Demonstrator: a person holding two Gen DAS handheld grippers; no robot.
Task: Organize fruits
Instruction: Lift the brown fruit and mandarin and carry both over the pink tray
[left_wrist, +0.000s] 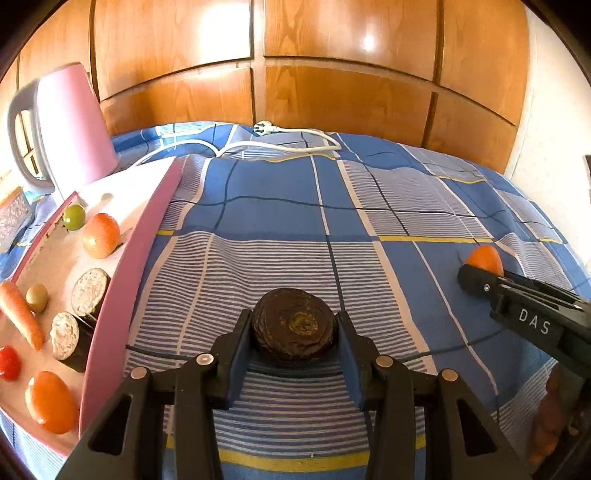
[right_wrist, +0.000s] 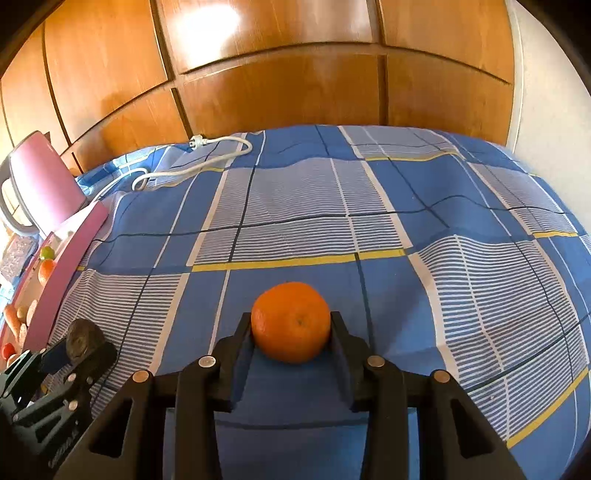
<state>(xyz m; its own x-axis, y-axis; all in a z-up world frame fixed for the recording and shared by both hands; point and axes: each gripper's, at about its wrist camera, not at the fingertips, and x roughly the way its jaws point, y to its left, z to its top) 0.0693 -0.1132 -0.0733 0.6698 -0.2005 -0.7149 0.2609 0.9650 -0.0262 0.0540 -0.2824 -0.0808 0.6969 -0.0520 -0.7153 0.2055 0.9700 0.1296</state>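
Observation:
My left gripper is shut on a dark brown round beet, its pads pressing both sides just above the blue checked cloth. At the right edge, my right gripper grips a mandarin. In the right wrist view that gripper is shut on the mandarin, over the cloth. The left gripper with the beet shows at the lower left. A pink-rimmed white tray lies left of the beet, with oranges, a carrot and a green fruit.
A pink kettle stands behind the tray, its white cord and plug trailing along the cloth's far edge. Cut aubergine pieces and a red fruit also lie in the tray. Wooden wardrobe doors rise behind.

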